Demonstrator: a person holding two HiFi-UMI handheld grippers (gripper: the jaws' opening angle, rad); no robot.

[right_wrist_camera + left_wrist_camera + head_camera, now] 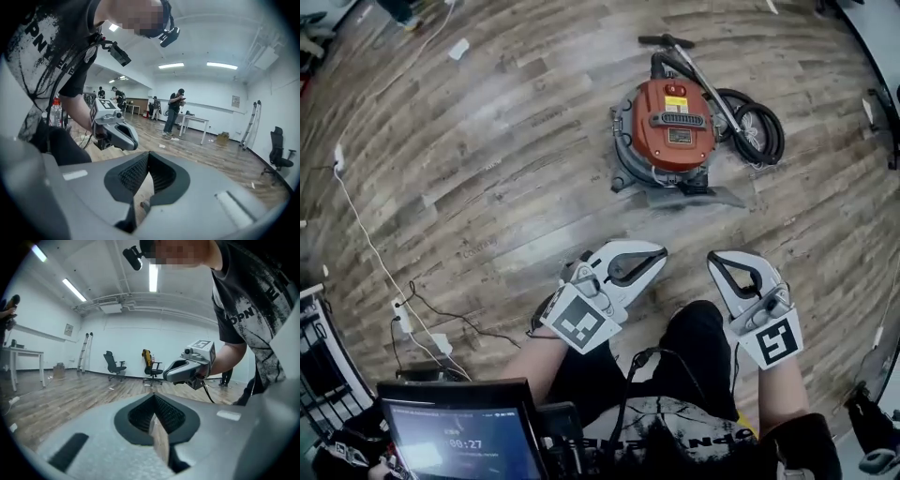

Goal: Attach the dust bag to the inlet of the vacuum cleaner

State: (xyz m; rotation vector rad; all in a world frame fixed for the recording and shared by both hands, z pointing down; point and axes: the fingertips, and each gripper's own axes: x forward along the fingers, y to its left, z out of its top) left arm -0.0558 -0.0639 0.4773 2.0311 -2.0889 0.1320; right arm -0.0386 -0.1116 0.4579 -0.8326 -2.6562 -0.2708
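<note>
The plank floor (487,141) took up most of the room. The person stood on it in dark trousers (698,352) and a printed dark shirt. The vacuum cleaner (673,127), a round grey drum with an orange-red top, stood upright on the floor at about 1 o'clock from the person, well apart from both hands. Its black hose (757,127) lay coiled against it at its 3 o'clock, and a handle bar stuck out at its 12 o'clock. A lit screen (459,442) sat low at 7 o'clock.

The left tongs (659,253) were held out at 11 o'clock over the floor, clenched. In the left gripper view (153,398) the ribbed pads met at the tip with nothing between them. The right tongs (715,259) were at 1 o'clock, likewise clenched and empty, as the right gripper view (148,154) showed. The two pairs were near each other, not touching, tips towards the vacuum cleaner.

A white cable (361,230) ran across the floor at 9 o'clock to a power strip (403,317)
</note>
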